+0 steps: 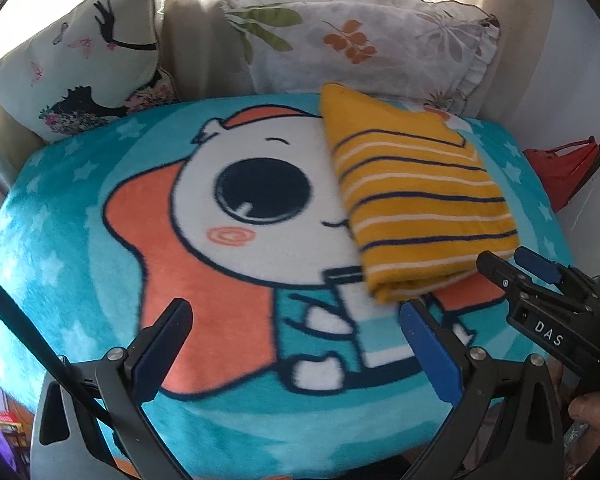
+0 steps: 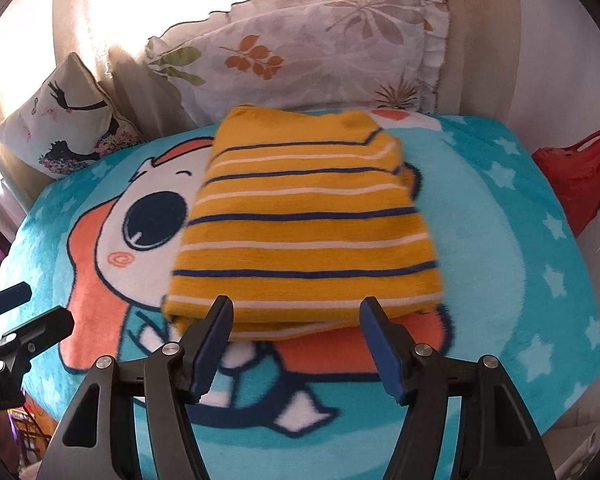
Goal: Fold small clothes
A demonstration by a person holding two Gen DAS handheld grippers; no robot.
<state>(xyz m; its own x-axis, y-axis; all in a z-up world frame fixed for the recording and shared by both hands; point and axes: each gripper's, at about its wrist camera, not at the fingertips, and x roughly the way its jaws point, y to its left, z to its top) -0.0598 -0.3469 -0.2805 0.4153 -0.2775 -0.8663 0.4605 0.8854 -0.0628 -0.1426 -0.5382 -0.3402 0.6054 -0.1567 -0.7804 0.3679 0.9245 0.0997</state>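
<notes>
A small yellow garment (image 1: 416, 196) with navy and white stripes lies folded into a neat block on a turquoise cartoon blanket (image 1: 100, 240). In the right wrist view the garment (image 2: 308, 232) lies just ahead of my right gripper (image 2: 296, 312), which is open and empty, its fingertips at the near folded edge. My left gripper (image 1: 296, 312) is open and empty, over the blanket to the left of the garment's near corner. The right gripper (image 1: 512, 260) also shows in the left wrist view, at the garment's near right corner.
A butterfly-print cushion (image 1: 80, 60) and a leaf-print pillow (image 1: 360, 36) lean against the curtain at the back. A red plastic bag (image 1: 560, 168) sits off the blanket's right edge. The blanket (image 2: 520, 240) drops away at front and sides.
</notes>
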